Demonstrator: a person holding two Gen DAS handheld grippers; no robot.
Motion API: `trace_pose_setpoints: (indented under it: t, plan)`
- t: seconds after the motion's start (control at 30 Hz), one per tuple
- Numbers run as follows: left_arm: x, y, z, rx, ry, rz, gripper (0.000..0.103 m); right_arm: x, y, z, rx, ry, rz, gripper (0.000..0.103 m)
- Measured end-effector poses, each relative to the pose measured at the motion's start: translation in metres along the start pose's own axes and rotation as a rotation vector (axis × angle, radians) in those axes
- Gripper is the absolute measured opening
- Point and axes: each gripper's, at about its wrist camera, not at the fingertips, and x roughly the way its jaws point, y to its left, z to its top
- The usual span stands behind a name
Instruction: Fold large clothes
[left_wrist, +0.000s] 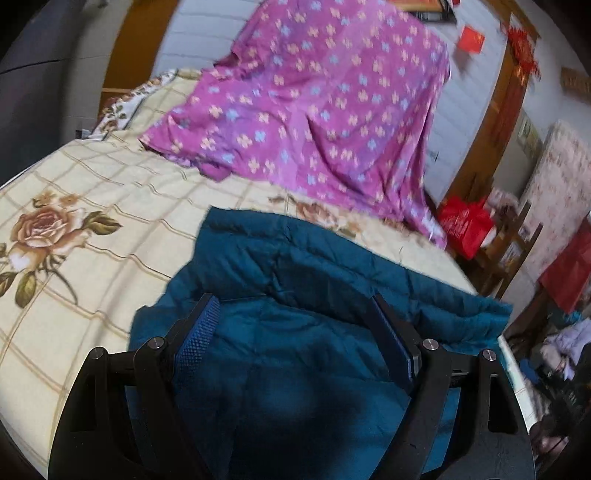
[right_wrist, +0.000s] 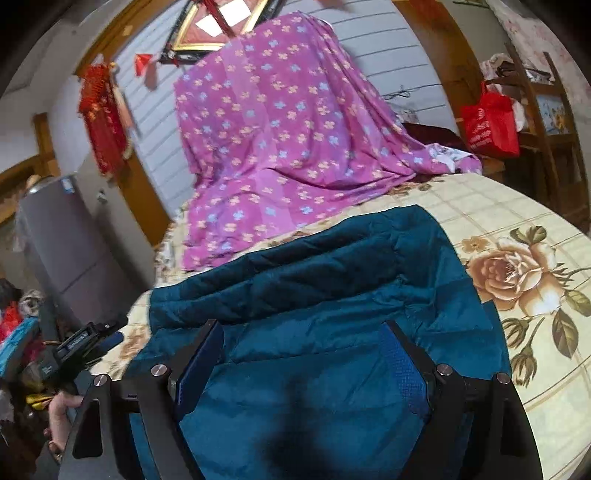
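Teal quilted jacket (left_wrist: 314, 332) fills lower centre, folded on floral bedsheet (left_wrist: 92, 192). Left gripper (left_wrist: 295, 332) and right gripper (right_wrist: 306, 354) both agape, nothing pinched. Next: grab matching edges, fold evenly.

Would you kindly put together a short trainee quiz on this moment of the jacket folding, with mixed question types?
1. True or false: the left tongs are clamped on the teal jacket.
2. Multiple choice: what lies past the jacket on the bed sheet? A) a purple flowered cloth B) a striped towel C) a grey pillow
3. Fill in: the red bag hangs on a wooden ____.

Key:
1. False. Both the left tongs and the right tongs stand open above the jacket, pads clear of the fabric.
2. A, the purple flowered cloth.
3. Chair.
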Motion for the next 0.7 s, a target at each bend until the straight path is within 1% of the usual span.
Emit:
trace_pose_setpoints:
  t: [0.03,0.07,0.13,0.17,0.2,0.23,0.27,0.33,0.37,0.47,0.53,0.57,0.6,0.63,0.67,0.7]
  plan:
    - [0.008,0.001,0.0,-0.001,0.013,0.014,0.082,0.013,-0.002,0.004,0.023,0.049,-0.014,0.084]
    - [0.018,0.006,-0.001,-0.015,0.033,0.048,0.082,0.032,-0.008,0.011,0.058,0.118,-0.029,0.084]
    - [0.034,0.018,-0.006,-0.052,0.073,0.12,0.082,0.061,-0.02,0.019,0.105,0.201,-0.058,0.084]
    - [0.045,0.03,-0.009,-0.091,0.119,0.166,0.082,0.077,-0.028,0.024,0.137,0.254,-0.085,0.084]
    - [0.055,0.043,-0.012,-0.138,0.164,0.183,0.082,0.089,-0.035,0.028,0.162,0.286,-0.098,0.084]
    - [0.059,0.05,-0.013,-0.173,0.172,0.173,0.082,0.102,-0.042,0.033,0.182,0.316,-0.1,0.084]
    - [0.059,0.057,-0.014,-0.201,0.167,0.166,0.082,0.117,-0.047,0.037,0.178,0.348,-0.124,0.084]
    - [0.059,0.056,-0.014,-0.175,0.157,0.202,0.082,0.138,-0.055,0.038,0.162,0.4,-0.178,0.084]
    - [0.059,0.056,-0.016,-0.162,0.156,0.216,0.082,0.147,-0.058,0.038,0.151,0.422,-0.187,0.086]
    - [0.061,0.05,-0.02,-0.121,0.162,0.252,0.082,0.154,-0.056,0.039,0.112,0.452,-0.215,0.089]
    - [0.054,0.048,-0.02,-0.12,0.149,0.25,0.082,0.145,-0.051,0.042,0.092,0.44,-0.224,0.089]
    - [0.048,0.047,-0.018,-0.128,0.138,0.239,0.082,0.136,-0.048,0.045,0.088,0.414,-0.214,0.089]
    - [0.039,0.046,-0.016,-0.143,0.117,0.22,0.082,0.119,-0.042,0.046,0.083,0.368,-0.196,0.089]
    - [0.028,0.045,-0.014,-0.153,0.086,0.191,0.082,0.1,-0.034,0.047,0.078,0.314,-0.174,0.089]
    - [0.024,0.044,-0.011,-0.153,0.066,0.17,0.082,0.081,-0.025,0.045,0.075,0.28,-0.147,0.089]
    - [0.011,0.038,-0.01,-0.141,0.031,0.136,0.082,0.065,-0.017,0.041,0.074,0.261,-0.129,0.089]
